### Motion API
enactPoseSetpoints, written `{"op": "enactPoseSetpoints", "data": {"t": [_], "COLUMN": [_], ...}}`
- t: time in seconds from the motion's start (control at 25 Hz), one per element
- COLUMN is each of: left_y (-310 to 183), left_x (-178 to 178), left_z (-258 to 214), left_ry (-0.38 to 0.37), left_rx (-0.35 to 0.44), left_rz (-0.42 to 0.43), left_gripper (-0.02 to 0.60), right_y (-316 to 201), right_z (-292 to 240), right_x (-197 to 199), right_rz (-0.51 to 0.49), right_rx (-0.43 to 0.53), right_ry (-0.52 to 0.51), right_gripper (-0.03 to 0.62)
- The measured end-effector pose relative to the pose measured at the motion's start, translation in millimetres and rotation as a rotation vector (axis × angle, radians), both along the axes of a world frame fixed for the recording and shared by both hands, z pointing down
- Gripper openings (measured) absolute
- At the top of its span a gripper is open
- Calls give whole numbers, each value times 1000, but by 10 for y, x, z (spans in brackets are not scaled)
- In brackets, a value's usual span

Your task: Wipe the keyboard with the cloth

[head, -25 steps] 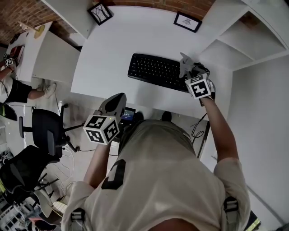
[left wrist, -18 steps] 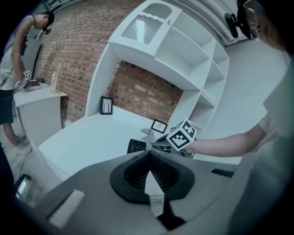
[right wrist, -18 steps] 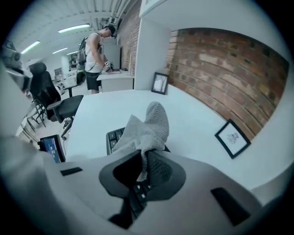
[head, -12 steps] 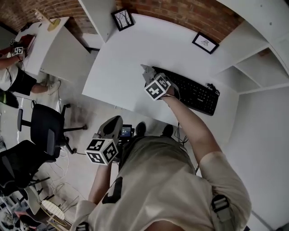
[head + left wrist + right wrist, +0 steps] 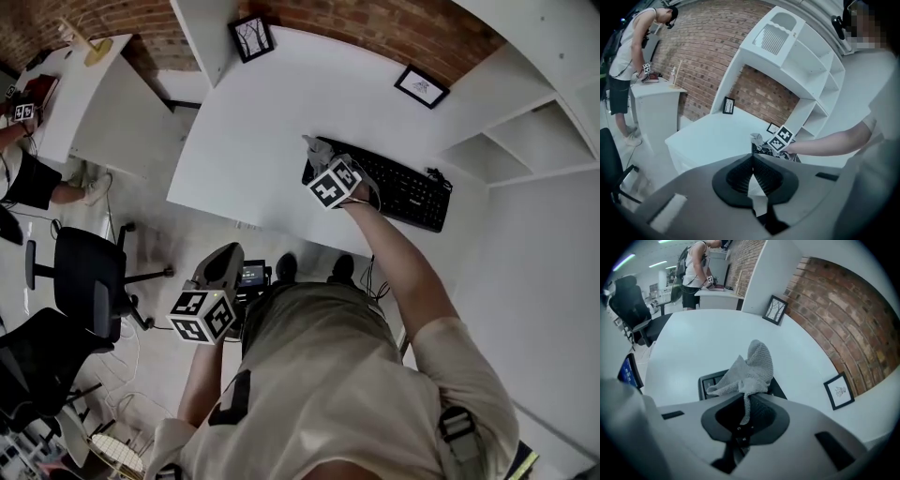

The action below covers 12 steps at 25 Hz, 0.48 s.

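Cloth [image 5: 750,371] at left end of keyboard [image 5: 405,194], clenched in my right hand-held gripper [image 5: 322,161].
Keyboard: black, long axis along the worktop's [image 5: 253,131] near edge, close to that edge; its right end is near the shelf unit [image 5: 525,131]. Bare worktop lies wide open to the left and behind, up to two framed pictures [image 5: 252,37] by the brick wall. Cloth bunches upward past the jaws. My left hand-held gripper [image 5: 751,159]: jaws pressed together, empty, held off the worktop over the floor.

An office: white desk [image 5: 253,122], swivel chairs [image 5: 82,270], brick wall [image 5: 375,23].
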<state>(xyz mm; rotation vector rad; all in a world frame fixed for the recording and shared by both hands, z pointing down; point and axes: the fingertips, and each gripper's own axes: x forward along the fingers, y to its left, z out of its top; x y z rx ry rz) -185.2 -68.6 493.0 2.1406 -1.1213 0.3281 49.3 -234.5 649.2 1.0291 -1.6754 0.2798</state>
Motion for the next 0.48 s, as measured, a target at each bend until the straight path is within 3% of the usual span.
{"op": "enactPoseSetpoints", "data": {"t": [0.32, 0.48], "left_y": [-91, -11], "left_x": [427, 679], "left_z": [-16, -39], "left_ry": [25, 10], "left_rx": [10, 21], "left_rz": [155, 187], "left_gripper": [4, 4], "right_y": [400, 565], "right_z": [39, 64], "right_x": [782, 1150], "right_rz": [103, 168], "right_rx": [-28, -26], "right_ry": [83, 56], "right_gripper": [15, 15]}}
